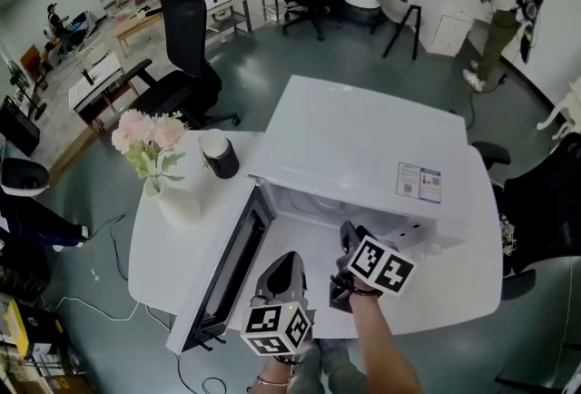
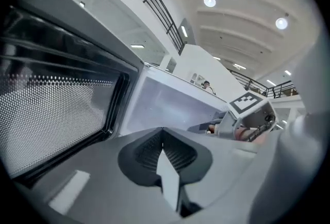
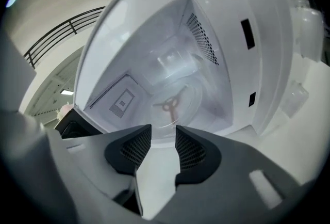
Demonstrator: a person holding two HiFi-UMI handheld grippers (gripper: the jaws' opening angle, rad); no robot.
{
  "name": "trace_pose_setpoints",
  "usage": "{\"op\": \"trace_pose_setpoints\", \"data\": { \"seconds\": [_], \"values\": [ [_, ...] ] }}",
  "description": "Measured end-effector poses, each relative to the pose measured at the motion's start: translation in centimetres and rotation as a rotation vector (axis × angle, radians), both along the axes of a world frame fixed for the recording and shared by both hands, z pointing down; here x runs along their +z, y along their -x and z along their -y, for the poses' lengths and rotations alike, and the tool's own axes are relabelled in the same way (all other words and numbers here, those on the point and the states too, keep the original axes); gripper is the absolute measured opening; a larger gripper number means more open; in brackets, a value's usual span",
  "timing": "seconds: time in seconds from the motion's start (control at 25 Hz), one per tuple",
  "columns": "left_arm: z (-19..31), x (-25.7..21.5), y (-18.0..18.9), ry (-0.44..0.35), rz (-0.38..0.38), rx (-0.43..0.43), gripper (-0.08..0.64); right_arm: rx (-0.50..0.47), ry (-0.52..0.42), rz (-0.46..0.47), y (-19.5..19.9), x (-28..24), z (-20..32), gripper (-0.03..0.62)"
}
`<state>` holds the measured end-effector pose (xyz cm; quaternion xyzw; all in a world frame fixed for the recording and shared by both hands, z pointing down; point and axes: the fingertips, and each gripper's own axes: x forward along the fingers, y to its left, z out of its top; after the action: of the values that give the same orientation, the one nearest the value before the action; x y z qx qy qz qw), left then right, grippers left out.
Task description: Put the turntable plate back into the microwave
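We see the plate (image 3: 174,108) lying inside the microwave (image 1: 363,133), probably seated on its hub, though clear glass is hard to read. Left tongs (image 2: 163,141) pressed together, empty. Right tongs (image 3: 163,134) narrowly apart, empty. Next, we'd push the door (image 1: 231,267) closed.

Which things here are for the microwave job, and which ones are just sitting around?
For the job:
- microwave with its open door
- glass turntable plate, inside the microwave
- left gripper, shut
- right gripper, open and empty

Just lying about:
- pink flowers in a white vase
- dark cup
- black office chair
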<state>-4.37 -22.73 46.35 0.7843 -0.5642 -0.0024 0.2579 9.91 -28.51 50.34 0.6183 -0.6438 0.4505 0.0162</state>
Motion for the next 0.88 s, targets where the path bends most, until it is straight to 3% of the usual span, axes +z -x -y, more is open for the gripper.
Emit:
{"op": "trace_pose_setpoints", "data": {
  "seconds": [0.2, 0.48, 0.72, 0.88],
  "values": [
    [-0.5, -2.4, 0.2, -0.024, 0.022, -0.004, 0.0, -0.1, -0.047, -0.062, 0.6, -2.8, -2.0, 0.153],
    [-0.6, -6.5, 0.2, -0.093, 0.056, 0.003, 0.0, -0.227, -0.183, -0.159, 0.8, -8.1, -4.3, 0.142],
    [-0.6, -9.5, -0.3, -0.144, 0.061, 0.028, 0.0, -0.288, -0.302, -0.262, 1.2, -12.2, -6.2, 0.06],
    [-0.3, -11.6, -0.5, -0.195, 0.072, 0.041, 0.0, -0.308, -0.436, -0.366, 1.2, -15.9, -6.8, 0.034]
  ]
}}
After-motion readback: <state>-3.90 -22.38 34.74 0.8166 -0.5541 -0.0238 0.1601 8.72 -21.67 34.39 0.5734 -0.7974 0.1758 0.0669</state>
